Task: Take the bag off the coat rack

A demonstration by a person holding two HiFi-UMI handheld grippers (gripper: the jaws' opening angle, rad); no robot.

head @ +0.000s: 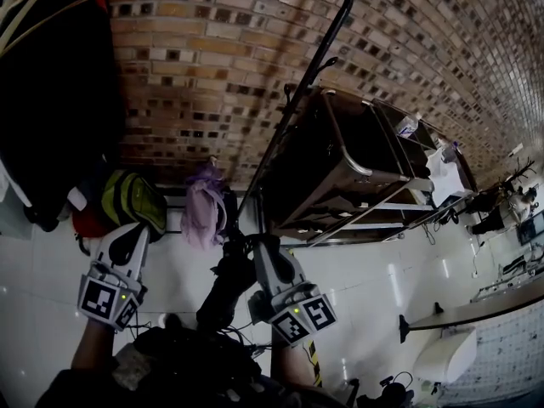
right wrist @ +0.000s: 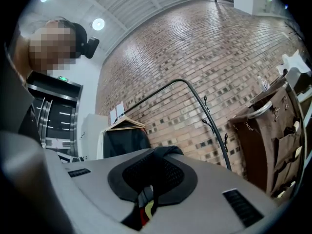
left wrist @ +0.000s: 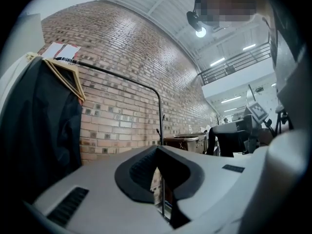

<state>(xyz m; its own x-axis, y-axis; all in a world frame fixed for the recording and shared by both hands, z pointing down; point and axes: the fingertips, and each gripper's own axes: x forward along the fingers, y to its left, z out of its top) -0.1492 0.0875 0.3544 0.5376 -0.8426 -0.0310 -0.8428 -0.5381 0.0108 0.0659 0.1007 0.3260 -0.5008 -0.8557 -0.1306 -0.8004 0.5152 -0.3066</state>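
The black metal coat rack (head: pixel 316 62) runs along the brick wall and also shows as the coat rack (right wrist: pixel 207 116) in the right gripper view. My right gripper (head: pixel 248 246) is shut on a black bag strap (right wrist: pixel 165 153) that pokes up between its pads. The dark bag (head: pixel 226 289) hangs beside that gripper, off the rail. A yellow-green bag (head: pixel 133 199) and a purple fluffy thing (head: pixel 204 207) sit lower against the wall. My left gripper (head: pixel 138 231) is just under the yellow-green bag, shut with nothing between its jaws.
A black garment (head: pixel 51 100) on a wooden hanger (left wrist: pixel 68 77) hangs at the rack's left end. A brown fabric cart (head: pixel 340 164) with a metal frame stands at the right end. White tiled floor (head: pixel 382 270) lies below, with cables near my feet.
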